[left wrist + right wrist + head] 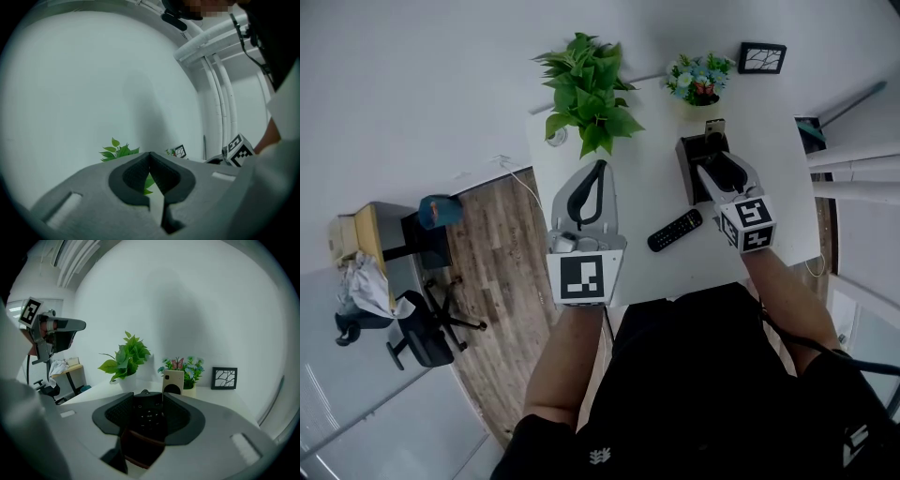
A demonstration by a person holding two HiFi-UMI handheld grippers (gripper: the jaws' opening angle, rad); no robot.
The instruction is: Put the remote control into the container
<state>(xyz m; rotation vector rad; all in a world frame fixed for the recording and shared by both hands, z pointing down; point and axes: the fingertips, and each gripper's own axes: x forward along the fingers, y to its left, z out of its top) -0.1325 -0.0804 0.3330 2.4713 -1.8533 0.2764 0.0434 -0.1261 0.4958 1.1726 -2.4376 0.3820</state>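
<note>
A black remote control (149, 416) stands upright between the pads of my right gripper (148, 401), which is shut on it. A dark container with a brownish rim (138, 447) lies right under the remote. In the head view this gripper (717, 172) hangs over the black container (690, 173) at the back right of the white table (656, 192). A second black remote control (675, 230) lies flat on the table in front of the container. My left gripper (597, 172) is shut and empty, held over the table's left part; its jaws (150, 155) meet at the tip.
A leafy pot plant (589, 92) stands at the table's back left. A flower pot (700, 82) and a small framed picture (762, 58) stand at the back right. A cream card-like object (173, 382) stands behind the container. A chair (422, 323) and desk are on the floor to the left.
</note>
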